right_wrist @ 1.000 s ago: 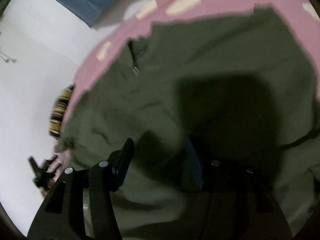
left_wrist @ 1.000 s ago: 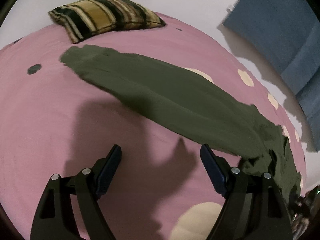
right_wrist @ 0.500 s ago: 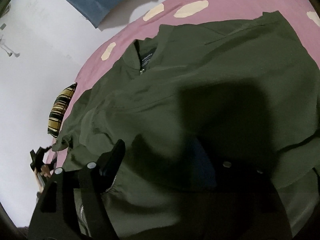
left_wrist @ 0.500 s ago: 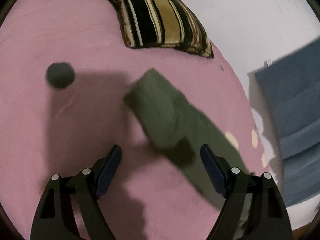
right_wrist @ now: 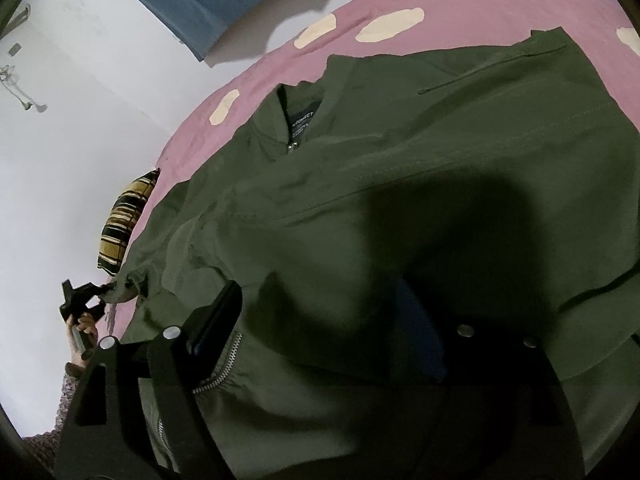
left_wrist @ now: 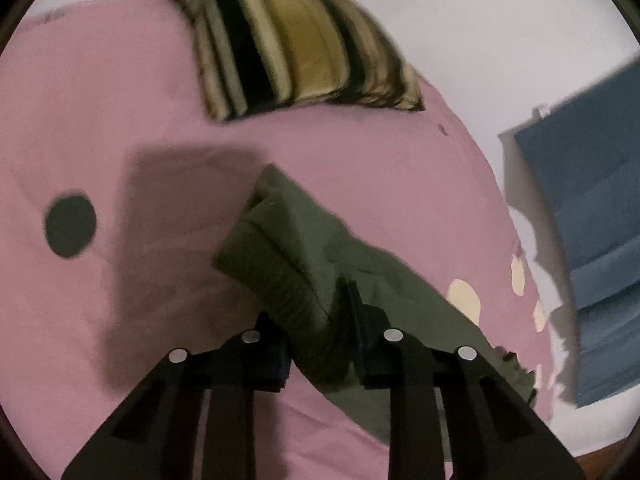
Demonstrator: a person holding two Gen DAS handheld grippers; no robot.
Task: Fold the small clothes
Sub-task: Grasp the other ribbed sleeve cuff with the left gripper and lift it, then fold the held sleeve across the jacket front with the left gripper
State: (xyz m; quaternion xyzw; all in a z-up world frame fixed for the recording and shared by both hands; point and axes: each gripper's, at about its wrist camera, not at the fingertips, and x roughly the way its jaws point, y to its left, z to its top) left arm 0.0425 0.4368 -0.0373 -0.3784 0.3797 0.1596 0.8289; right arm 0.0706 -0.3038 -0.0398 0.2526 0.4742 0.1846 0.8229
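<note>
Left gripper (left_wrist: 318, 334): a second ago its jaws stood wide over bare sheet with the sleeve lying ahead; now they are closing and already pinch the ribbed cuff of the jacket sleeve (left_wrist: 288, 264). The view has swung toward the head of the bed, so the striped cushion (left_wrist: 296, 40) fills the top and is blurred.

Right gripper (right_wrist: 320, 312): jaws spread and opening wider than a second ago, sitting over the jacket (right_wrist: 400, 168) body; cannot tell whether the pads touch the cloth, nothing pinched. Right finger sits in heavy shadow. Picture is sharper than before, the neck label (right_wrist: 302, 122) and front zipper (right_wrist: 218, 372) can now be made out.

Jacket: olive green, lying front-up and spread on the bed, collar toward the far edge, one sleeve stretched out toward the cushion with its cuff in the left jaws.

Bed sheet (left_wrist: 100, 100) is pink with cream spots (right_wrist: 390, 24) and one dark spot (left_wrist: 70, 226). White wall behind, blue curtain (left_wrist: 588, 216) hanging at the side. In the right wrist view a hand (right_wrist: 82, 330) grips the left gripper's handle at the bed edge.
</note>
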